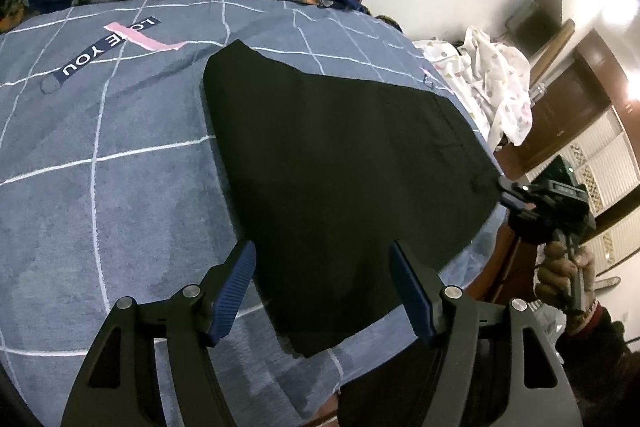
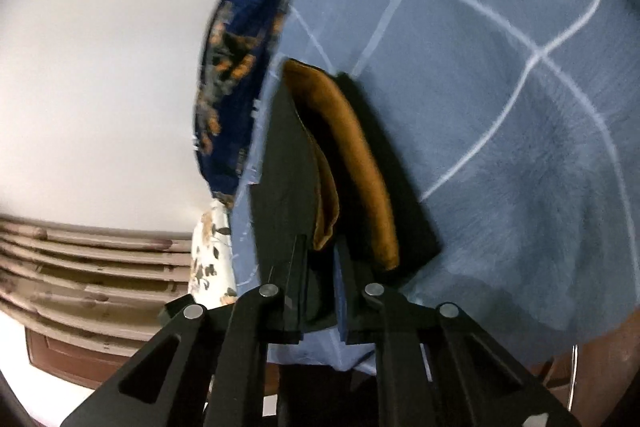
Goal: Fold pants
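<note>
Left gripper (image 1: 324, 261) gapes empty over black pants (image 1: 340, 167); right gripper (image 2: 320, 247) pinches their edge (brown lining showing).

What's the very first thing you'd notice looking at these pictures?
A big flat pair of black cloth pants spread across the middle of the grey-blue checked bedspread. The right tool pinches the pants' edge, showing an orange-brown lining. The left tool is open above the near edge.
</note>
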A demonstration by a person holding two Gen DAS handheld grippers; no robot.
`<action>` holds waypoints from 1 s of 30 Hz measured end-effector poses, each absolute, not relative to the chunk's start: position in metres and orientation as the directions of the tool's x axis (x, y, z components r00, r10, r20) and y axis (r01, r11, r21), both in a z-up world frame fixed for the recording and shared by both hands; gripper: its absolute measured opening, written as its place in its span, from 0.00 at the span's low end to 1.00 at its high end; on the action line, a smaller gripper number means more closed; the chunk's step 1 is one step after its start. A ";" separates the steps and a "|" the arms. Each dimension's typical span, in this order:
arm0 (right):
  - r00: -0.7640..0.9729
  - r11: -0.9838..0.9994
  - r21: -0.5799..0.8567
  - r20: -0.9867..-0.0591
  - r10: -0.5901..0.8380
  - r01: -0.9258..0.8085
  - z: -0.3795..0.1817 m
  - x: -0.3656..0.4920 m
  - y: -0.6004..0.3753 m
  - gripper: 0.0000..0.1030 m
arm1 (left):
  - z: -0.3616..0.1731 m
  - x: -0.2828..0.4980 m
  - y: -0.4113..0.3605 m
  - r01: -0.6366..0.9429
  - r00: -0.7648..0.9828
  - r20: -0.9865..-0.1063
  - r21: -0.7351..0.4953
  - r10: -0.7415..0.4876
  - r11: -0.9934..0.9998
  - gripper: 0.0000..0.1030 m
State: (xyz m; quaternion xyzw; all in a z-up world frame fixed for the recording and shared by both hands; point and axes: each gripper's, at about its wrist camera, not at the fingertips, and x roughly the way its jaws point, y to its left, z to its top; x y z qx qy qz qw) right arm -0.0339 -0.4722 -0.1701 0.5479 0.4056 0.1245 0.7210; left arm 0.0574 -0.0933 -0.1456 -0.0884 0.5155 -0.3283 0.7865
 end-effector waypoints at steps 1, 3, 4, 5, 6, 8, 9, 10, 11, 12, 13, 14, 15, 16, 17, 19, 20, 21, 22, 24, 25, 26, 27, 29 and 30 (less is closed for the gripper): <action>0.641 0.361 0.894 -0.444 0.626 0.266 -0.171 -0.038 -0.475 0.11 | -0.146 0.058 -0.094 0.425 0.251 -0.754 -0.478 -0.608 0.769 0.68; 0.619 0.384 0.875 -0.482 0.620 0.296 -0.178 -0.042 -0.475 0.11 | -0.149 0.058 -0.097 0.428 0.242 -0.758 -0.478 -0.606 0.767 0.68; 0.604 0.390 0.863 -0.504 0.617 0.322 -0.187 -0.043 -0.475 0.11 | -0.152 0.059 -0.099 0.428 0.233 -0.763 -0.475 -0.602 0.768 0.68; 0.597 0.369 0.861 -0.509 0.620 0.351 -0.197 -0.045 -0.476 0.11 | -0.153 0.058 -0.101 0.428 0.229 -0.769 -0.472 -0.597 0.771 0.68; 0.598 0.348 0.864 -0.504 0.623 0.364 -0.204 -0.047 -0.478 0.10 | -0.155 0.058 -0.103 0.429 0.226 -0.775 -0.464 -0.589 0.775 0.68; 0.603 0.333 0.868 -0.496 0.625 0.369 -0.208 -0.048 -0.479 0.10 | -0.155 0.057 -0.104 0.433 0.225 -0.779 -0.459 -0.586 0.776 0.68; 0.602 0.328 0.868 -0.495 0.627 0.372 -0.208 -0.047 -0.479 0.10 | -0.156 0.057 -0.104 0.434 0.223 -0.780 -0.458 -0.585 0.776 0.68; 0.601 0.325 0.869 -0.494 0.628 0.374 -0.208 -0.048 -0.479 0.10 | -0.157 0.058 -0.104 0.430 0.220 -0.781 -0.460 -0.584 0.777 0.68; 0.600 0.327 0.867 -0.497 0.627 0.376 -0.207 -0.049 -0.480 0.10 | -0.158 0.059 -0.103 0.426 0.217 -0.781 -0.464 -0.586 0.777 0.68; 0.597 0.336 0.861 -0.507 0.622 0.381 -0.205 -0.048 -0.479 0.11 | -0.159 0.060 -0.103 0.420 0.214 -0.780 -0.471 -0.589 0.776 0.68; 0.595 0.346 0.856 -0.516 0.616 0.384 -0.204 -0.047 -0.478 0.12 | -0.160 0.060 -0.102 0.416 0.212 -0.779 -0.474 -0.590 0.776 0.68; 0.592 0.363 0.848 -0.530 0.607 0.387 -0.201 -0.045 -0.476 0.12 | -0.161 0.061 -0.102 0.413 0.210 -0.780 -0.476 -0.589 0.777 0.68; 0.588 0.381 0.839 -0.544 0.599 0.389 -0.197 -0.043 -0.475 0.13 | -0.163 0.061 -0.102 0.409 0.205 -0.782 -0.479 -0.589 0.777 0.68; 0.583 0.402 0.829 -0.558 0.590 0.387 -0.193 -0.041 -0.473 0.15 | -0.164 0.061 -0.102 0.408 0.202 -0.781 -0.481 -0.590 0.776 0.68; 0.582 0.422 0.821 -0.570 0.579 0.385 -0.189 -0.042 -0.473 0.16 | -0.164 0.061 -0.102 0.407 0.201 -0.781 -0.482 -0.591 0.776 0.68; 0.587 0.457 0.804 -0.592 0.552 0.380 -0.180 -0.041 -0.473 0.21 | -0.165 0.061 -0.102 0.408 0.196 -0.783 -0.482 -0.590 0.775 0.68; 0.593 0.468 0.798 -0.599 0.539 0.380 -0.176 -0.042 -0.475 0.24 | -0.165 0.061 -0.102 0.408 0.195 -0.783 -0.483 -0.591 0.775 0.68; 0.599 0.478 0.788 -0.609 0.520 0.387 -0.172 -0.044 -0.478 0.32 | -0.166 0.061 -0.102 0.408 0.194 -0.782 -0.484 -0.592 0.774 0.68; 0.602 0.484 0.782 -0.616 0.508 0.392 -0.170 -0.045 -0.479 0.41 | -0.166 0.062 -0.102 0.407 0.194 -0.781 -0.486 -0.594 0.773 0.68; 0.595 0.494 0.769 -0.632 0.496 0.405 -0.170 -0.044 -0.483 0.46 | -0.166 0.062 -0.102 0.407 0.193 -0.781 -0.487 -0.594 0.773 0.68; 0.589 0.490 0.769 -0.634 0.502 0.411 -0.172 -0.044 -0.483 0.46 | -0.166 0.063 -0.102 0.406 0.192 -0.781 -0.488 -0.594 0.773 0.68; 0.575 0.484 0.766 -0.640 0.510 0.423 -0.176 -0.043 -0.483 0.46 | -0.166 0.062 -0.101 0.404 0.192 -0.781 -0.489 -0.594 0.773 0.68; 0.562 0.480 0.764 -0.643 0.519 0.431 -0.179 -0.041 -0.482 0.46 | -0.167 0.063 -0.100 0.402 0.190 -0.781 -0.490 -0.595 0.773 0.68; 0.548 0.471 0.770 -0.637 0.541 0.430 -0.183 -0.038 -0.477 0.46 | -0.167 0.063 -0.099 0.397 0.187 -0.782 -0.494 -0.595 0.774 0.68; 0.544 0.468 0.775 -0.631 0.553 0.424 -0.184 -0.035 -0.474 0.46 | -0.167 0.064 -0.099 0.393 0.186 -0.782 -0.496 -0.595 0.774 0.68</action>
